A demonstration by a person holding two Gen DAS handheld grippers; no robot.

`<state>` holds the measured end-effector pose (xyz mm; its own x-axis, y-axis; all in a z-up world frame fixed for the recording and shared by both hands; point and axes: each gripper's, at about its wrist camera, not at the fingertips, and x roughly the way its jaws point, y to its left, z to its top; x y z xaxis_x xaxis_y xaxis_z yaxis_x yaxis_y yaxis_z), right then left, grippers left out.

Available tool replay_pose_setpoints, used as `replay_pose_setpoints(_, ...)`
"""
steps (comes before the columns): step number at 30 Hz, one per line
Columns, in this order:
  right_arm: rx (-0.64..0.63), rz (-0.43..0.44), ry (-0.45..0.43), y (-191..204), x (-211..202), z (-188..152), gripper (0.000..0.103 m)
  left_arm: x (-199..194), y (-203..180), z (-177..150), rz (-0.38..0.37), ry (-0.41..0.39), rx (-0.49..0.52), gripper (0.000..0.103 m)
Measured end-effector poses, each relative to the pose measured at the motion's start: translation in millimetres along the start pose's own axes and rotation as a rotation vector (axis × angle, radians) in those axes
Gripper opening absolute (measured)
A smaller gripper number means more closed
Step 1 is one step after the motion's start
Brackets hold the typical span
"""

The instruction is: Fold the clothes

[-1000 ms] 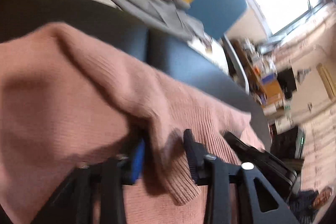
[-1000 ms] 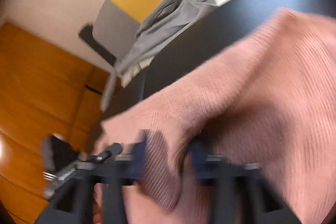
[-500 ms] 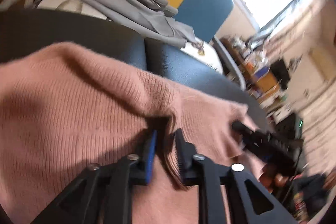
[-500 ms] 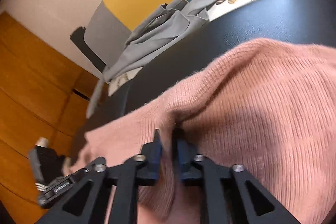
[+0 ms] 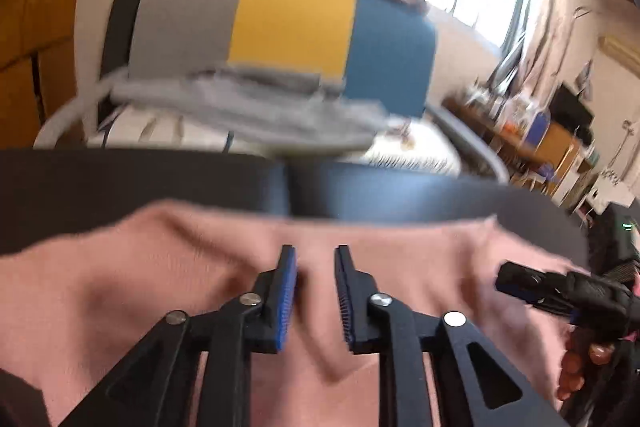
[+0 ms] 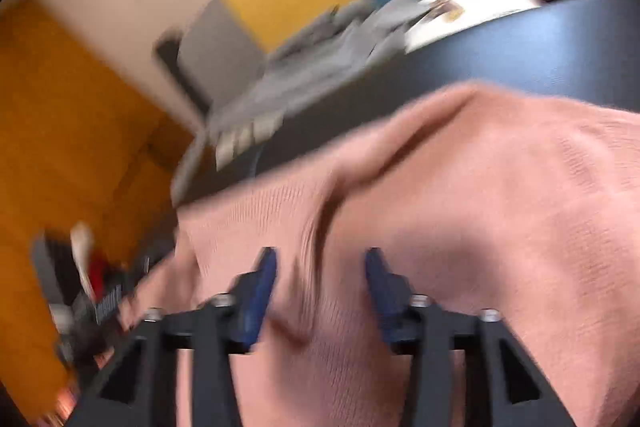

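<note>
Two grippers above a pink ribbed knit sweater on a dark tabletop

Left wrist view: the left gripper (image 5: 315, 291) stands slightly parted over the pink ribbed knit sweater (image 5: 160, 275), gripping nothing; a grey garment (image 5: 256, 107) lies far behind.
Right wrist view: the right gripper (image 6: 320, 297) is opening, its pads clear of the sweater (image 6: 500, 207) spread on the dark tabletop (image 6: 520, 47).

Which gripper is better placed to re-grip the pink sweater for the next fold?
Probably left. The left gripper has a ridge of sweater between narrow fingers; the right gripper is opening wide over flatter cloth.
</note>
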<state>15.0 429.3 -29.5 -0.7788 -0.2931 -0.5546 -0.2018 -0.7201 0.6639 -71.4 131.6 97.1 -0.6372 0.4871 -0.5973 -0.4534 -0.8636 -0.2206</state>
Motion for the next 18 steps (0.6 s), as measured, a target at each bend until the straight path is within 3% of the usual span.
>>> replay_pose_setpoints(2, 0.119, 0.046, -0.007, -15, 5, 14, 0.049, 11, -26, 4, -0.073, 0.021, 0.058, 0.023)
replay_pose_setpoints(4, 0.228, 0.109, 0.059, -27, 29, 28, 0.048, 41, -50, -4, -0.111, 0.126, 0.139, 0.023)
replay_pose_setpoints(5, 0.260, 0.098, 0.112, -31, 46, 32, 0.039, 53, -54, -12, -0.093, 0.162, 0.171, 0.023)
replay_pose_setpoints(6, 0.282, 0.089, 0.146, -34, 58, 35, 0.015, 65, -59, -20, -0.075, 0.197, 0.203, 0.023)
replay_pose_setpoints(7, 0.285, 0.084, 0.145, -36, 61, 38, 0.007, 71, -60, -25, -0.071, 0.212, 0.216, 0.023)
replay_pose_setpoints(9, 0.275, 0.055, 0.121, -40, 65, 44, 0.007, 68, -53, -25, -0.096, 0.193, 0.193, 0.023)
replay_pose_setpoints(11, 0.190, -0.067, 0.001, -45, 50, 50, 0.005, 65, -47, -24, -0.123, 0.188, 0.163, 0.024)
replay_pose_setpoints(13, 0.143, -0.109, -0.035, -43, 43, 50, 0.004, 64, -45, -24, -0.129, 0.184, 0.155, 0.024)
replay_pose_setpoints(16, 0.086, -0.132, -0.036, -32, 35, 48, 0.020, 66, -48, -24, -0.124, 0.178, 0.158, 0.024)
replay_pose_setpoints(17, 0.023, -0.173, -0.070, -21, 26, 46, 0.028, 66, -50, -25, -0.122, 0.177, 0.160, 0.024)
replay_pose_setpoints(18, -0.059, -0.186, -0.112, -8, 15, 42, 0.028, 68, -49, -26, -0.121, 0.176, 0.162, 0.024)
